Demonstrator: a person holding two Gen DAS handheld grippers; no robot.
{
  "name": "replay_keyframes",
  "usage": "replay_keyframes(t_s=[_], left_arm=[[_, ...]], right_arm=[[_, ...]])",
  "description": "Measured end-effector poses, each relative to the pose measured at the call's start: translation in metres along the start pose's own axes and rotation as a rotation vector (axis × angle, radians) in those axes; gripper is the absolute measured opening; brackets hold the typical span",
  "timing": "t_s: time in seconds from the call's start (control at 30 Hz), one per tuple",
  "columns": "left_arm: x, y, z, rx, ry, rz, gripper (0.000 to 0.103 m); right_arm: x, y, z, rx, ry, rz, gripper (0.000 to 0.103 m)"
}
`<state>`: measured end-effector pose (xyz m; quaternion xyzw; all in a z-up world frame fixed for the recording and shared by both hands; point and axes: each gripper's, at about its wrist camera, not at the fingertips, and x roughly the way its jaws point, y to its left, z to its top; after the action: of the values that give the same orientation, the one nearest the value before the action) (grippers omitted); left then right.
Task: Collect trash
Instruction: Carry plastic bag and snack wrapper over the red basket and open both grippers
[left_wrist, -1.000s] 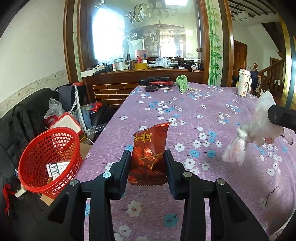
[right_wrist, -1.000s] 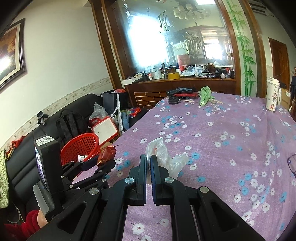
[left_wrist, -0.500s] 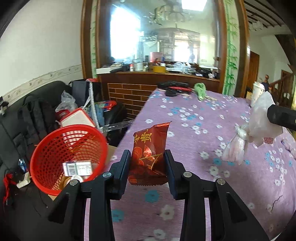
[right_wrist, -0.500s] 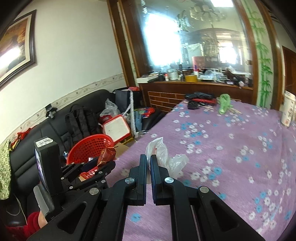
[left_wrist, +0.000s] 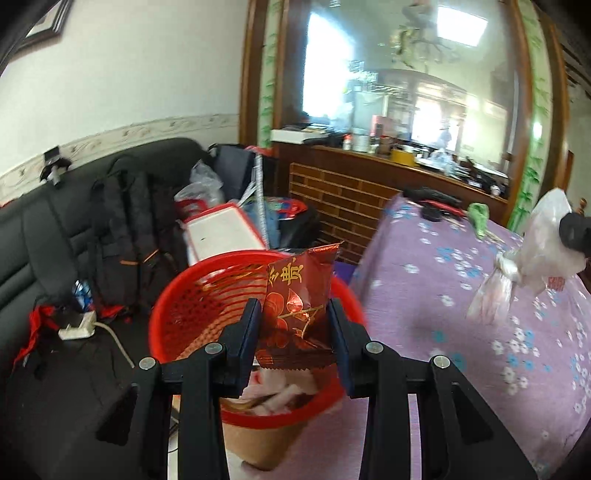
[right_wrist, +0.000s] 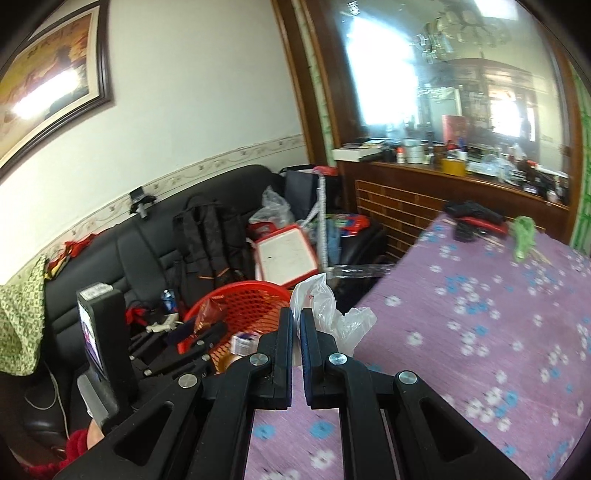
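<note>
A red foil snack wrapper (left_wrist: 297, 306) is pinched between the 2 pads of the left gripper (left_wrist: 295, 332), whose jaws are set only partly apart, as far as the packet's width allows. The wrapper is carried upright, its crimped top edge toward 12 o'clock. In the left wrist view it is seen against the mouth of the red mesh basket (left_wrist: 177, 314); whether it is already over the opening cannot be told. The upright hold is judged to let the packet fall in once the jaws part. Paper scraps and a small printed box are already seen in the basket, which seems to rest on a brown cardboard box beside the table's edge, within reach of both hands.

The right gripper (right_wrist: 296, 332) is closed almost fully on a thin, crumpled clear plastic bag (right_wrist: 325, 310); the film bulges out toward 1 o'clock beyond the fingertips. So flimsy a thing can only be kept by a tight pinch. In the right wrist view the bag hangs at the edge of the purple flowered tablecloth (right_wrist: 480, 314), with the basket (right_wrist: 255, 306) at 9 o'clock of it, so this piece is judged to be bound for the same basket.

On the wrapper, gold Chinese characters are printed; the larger one is read as 贵, the one beside it is cut off. Red print on the bag, seen in the left wrist view (left_wrist: 543, 254), is too blurred to be read.
</note>
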<state>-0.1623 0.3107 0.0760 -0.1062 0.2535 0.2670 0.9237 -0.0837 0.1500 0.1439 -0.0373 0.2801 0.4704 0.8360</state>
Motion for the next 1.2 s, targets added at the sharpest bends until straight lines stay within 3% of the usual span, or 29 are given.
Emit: replay_keyframes(t_s=[0.23,0.67,0.73,0.8,0.87,0.97,1.1,1.13,1.17,1.2], left_arm=[[0.020,0.038,-0.002,-0.054,0.042,0.057,0.035],[0.044,0.055,-0.002,-0.066,0.069,0.092,0.036],[0.046,0.056,-0.003,-0.070,0.067,0.096,0.036],[0.048,0.056,-0.003,-0.068,0.071,0.091,0.045],[0.046,0.057,-0.004,-0.075,0.062,0.097,0.060],[0.040,0.057,-0.005,-0.088,0.045,0.100,0.067],[0.023,0.054,-0.003,-0.106,-0.005,0.141,0.081],[0.016,0.051,-0.003,-0.102,-0.030,0.161,0.090],[0.011,0.048,-0.002,-0.099,-0.049,0.175,0.098],[0.004,0.045,-0.003,-0.093,-0.070,0.187,0.099]], right_arm=[[0.047,0.023,0.017,-0.007,0.040,0.054,0.005],[0.113,0.037,0.018,-0.016,0.114,0.061,0.006],[0.124,0.036,0.017,-0.006,0.142,0.069,0.024],[0.126,0.032,0.017,0.012,0.141,0.071,0.035],[0.121,0.028,0.017,0.022,0.130,0.075,0.037],[0.111,0.022,0.018,0.033,0.110,0.056,0.044],[0.088,0.013,0.013,0.035,0.078,-0.018,0.073],[0.080,0.010,0.010,0.024,0.066,-0.049,0.078],[0.072,0.007,0.005,0.012,0.059,-0.091,0.080],[0.066,0.004,0.001,0.007,0.057,-0.119,0.083]])
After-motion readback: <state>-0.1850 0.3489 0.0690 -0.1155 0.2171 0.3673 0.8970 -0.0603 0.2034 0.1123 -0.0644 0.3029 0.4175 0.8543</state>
